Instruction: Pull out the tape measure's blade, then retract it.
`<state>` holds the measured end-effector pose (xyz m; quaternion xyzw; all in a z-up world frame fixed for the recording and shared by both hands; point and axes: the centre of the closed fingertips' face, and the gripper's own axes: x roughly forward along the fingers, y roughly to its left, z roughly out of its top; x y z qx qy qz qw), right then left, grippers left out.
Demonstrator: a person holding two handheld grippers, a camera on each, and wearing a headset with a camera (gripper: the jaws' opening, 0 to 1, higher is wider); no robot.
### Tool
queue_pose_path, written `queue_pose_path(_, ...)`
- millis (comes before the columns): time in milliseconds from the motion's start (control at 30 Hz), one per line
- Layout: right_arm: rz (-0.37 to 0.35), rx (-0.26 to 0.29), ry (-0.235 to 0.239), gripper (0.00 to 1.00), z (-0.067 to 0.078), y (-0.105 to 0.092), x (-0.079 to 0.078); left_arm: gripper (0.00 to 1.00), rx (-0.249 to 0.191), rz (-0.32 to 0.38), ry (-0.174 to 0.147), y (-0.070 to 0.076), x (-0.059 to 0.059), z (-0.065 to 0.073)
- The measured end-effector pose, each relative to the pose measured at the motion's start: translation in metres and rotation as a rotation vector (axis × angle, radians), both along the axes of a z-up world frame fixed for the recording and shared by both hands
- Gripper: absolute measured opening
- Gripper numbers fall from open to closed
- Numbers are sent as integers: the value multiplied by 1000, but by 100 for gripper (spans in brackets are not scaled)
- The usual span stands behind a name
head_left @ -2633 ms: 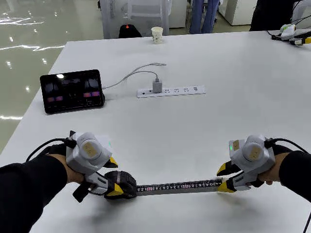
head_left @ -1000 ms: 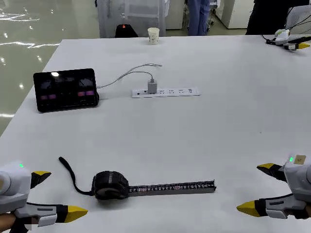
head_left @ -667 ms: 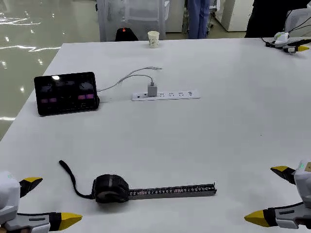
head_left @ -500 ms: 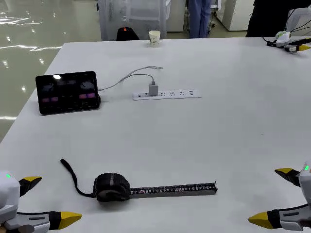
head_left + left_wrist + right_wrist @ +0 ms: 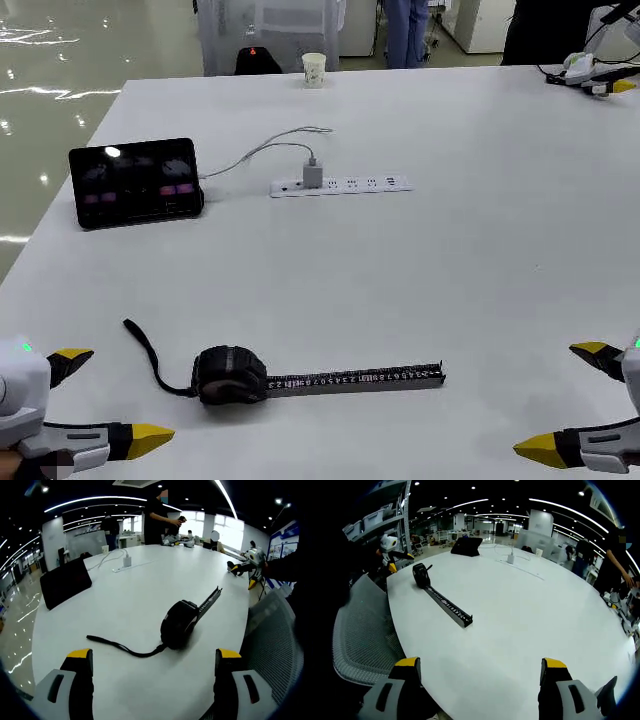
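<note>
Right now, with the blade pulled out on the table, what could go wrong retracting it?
The blade lies extended with the left gripper and right gripper open and clear of it; released unguided, it may whip back. The tape measure case sits loose, so it could slide. The wrist strap might snag the fingers.

My left gripper [image 5: 112, 395] and my right gripper [image 5: 562, 400] have yellow tips and pale grey bodies. The tape measure case [image 5: 230, 375] is black and its strap [image 5: 148, 352] is black too. Its blade [image 5: 355, 378] is dark grey with fine pale marks. The table [image 5: 450, 250] is white. The tablet [image 5: 135, 183] is black with purple patches.
</note>
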<state>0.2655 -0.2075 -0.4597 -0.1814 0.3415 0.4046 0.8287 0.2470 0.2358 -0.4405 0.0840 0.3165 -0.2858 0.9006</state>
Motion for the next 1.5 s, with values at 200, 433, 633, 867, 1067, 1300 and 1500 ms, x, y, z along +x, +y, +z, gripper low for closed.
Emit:
queue_pose_path(200,8,3,21,99,0,2,-4,99,-6,1,-12,-9,5,-1)
queue_pose_path(433,13,-10,21,99,-2,2,1,99,-18,-1,-14,-22,2,-1)
queue_pose_path(633,40,-34,29,99,-8,3,2,99,19,-10,-16,-36,0,-7)
queue_pose_path(867,137,-59,-33,99,-6,9,11,99,-5,35,-4,-53,10,-12)
queue_pose_path(1067,204,-110,-26,99,-10,12,20,99,13,103,27,-50,19,-27)
queue_pose_path(1300,250,-129,7,99,-10,26,30,99,19,141,15,-60,23,-28)
queue_pose_path(1500,327,-165,28,99,-14,38,40,99,-52,167,5,-78,29,-20)
